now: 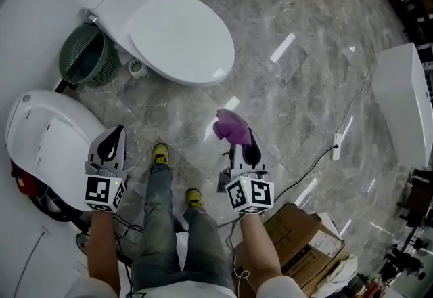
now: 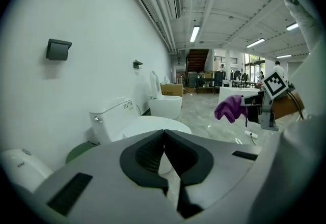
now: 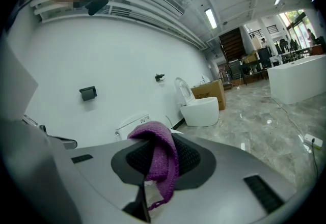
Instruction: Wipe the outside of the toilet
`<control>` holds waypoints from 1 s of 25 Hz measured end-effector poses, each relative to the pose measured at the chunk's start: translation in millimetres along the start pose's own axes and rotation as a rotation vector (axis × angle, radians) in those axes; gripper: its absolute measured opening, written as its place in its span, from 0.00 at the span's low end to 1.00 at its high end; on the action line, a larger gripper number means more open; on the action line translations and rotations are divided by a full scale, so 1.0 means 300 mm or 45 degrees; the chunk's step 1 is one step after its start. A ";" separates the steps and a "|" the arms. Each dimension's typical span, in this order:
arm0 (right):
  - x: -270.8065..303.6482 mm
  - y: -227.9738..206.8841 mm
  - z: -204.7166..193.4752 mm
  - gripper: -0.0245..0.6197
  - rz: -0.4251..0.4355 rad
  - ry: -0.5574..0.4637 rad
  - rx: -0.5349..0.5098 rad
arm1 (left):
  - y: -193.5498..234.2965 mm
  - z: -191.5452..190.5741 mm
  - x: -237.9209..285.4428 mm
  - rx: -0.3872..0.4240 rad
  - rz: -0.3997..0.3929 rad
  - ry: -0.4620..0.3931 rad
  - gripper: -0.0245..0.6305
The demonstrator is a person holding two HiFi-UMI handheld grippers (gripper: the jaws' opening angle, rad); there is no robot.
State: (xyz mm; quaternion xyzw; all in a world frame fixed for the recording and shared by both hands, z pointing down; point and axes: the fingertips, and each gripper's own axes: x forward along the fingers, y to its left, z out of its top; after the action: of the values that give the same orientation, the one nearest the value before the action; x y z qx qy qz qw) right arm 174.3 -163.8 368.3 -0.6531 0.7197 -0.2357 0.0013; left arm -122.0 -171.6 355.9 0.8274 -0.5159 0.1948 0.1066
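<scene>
Now the right gripper (image 1: 243, 146) is clenched on a purple knitted cloth (image 1: 230, 126). The cloth is bunched between its jaws and hangs over them, with a loose thread at the bottom, as the right gripper view shows. The left gripper (image 1: 111, 142) has its jaws pressed together with nothing between them. The white ceramic toilet with closed lid (image 1: 177, 32) stands ahead of both grippers, a little to the left of the right one and well apart from the cloth. So I judge that wiping has not begun, and the step in hand is to bring the cloth to the toilet. To do it well, I think the right gripper should go forward and down to the near curve of the bowl, so that the wide part of the cloth, not the jaw tips, touches the ceramic. The hold on the cloth looks small, so hard pressing could pull it out. A round green slatted basket (image 1: 84, 56) stands just beside the toilet, ahead of the left gripper, and a stroke on that side should pass it carefully.
</scene>
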 end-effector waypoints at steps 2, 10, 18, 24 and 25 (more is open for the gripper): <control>-0.034 0.030 0.057 0.18 0.001 0.000 0.010 | 0.014 0.043 -0.060 -0.011 0.030 0.008 0.06; -0.098 0.192 0.313 0.18 0.072 -0.074 0.002 | 0.050 0.274 -0.228 -0.096 0.065 -0.079 0.06; -0.178 0.310 0.541 0.18 0.123 -0.095 -0.045 | 0.030 0.511 -0.352 -0.038 0.046 -0.146 0.06; -0.263 0.352 0.657 0.17 0.143 -0.089 -0.069 | 0.047 0.668 -0.433 -0.028 0.073 -0.194 0.06; -0.278 0.354 0.680 0.17 0.144 -0.091 -0.079 | 0.046 0.700 -0.445 -0.023 0.074 -0.209 0.06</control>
State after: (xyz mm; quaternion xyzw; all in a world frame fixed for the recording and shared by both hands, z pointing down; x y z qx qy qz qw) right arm 149.8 -150.5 125.3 -0.6191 0.7619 -0.1892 0.0200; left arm -142.1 -148.6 108.4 0.8243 -0.5483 0.1247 0.0657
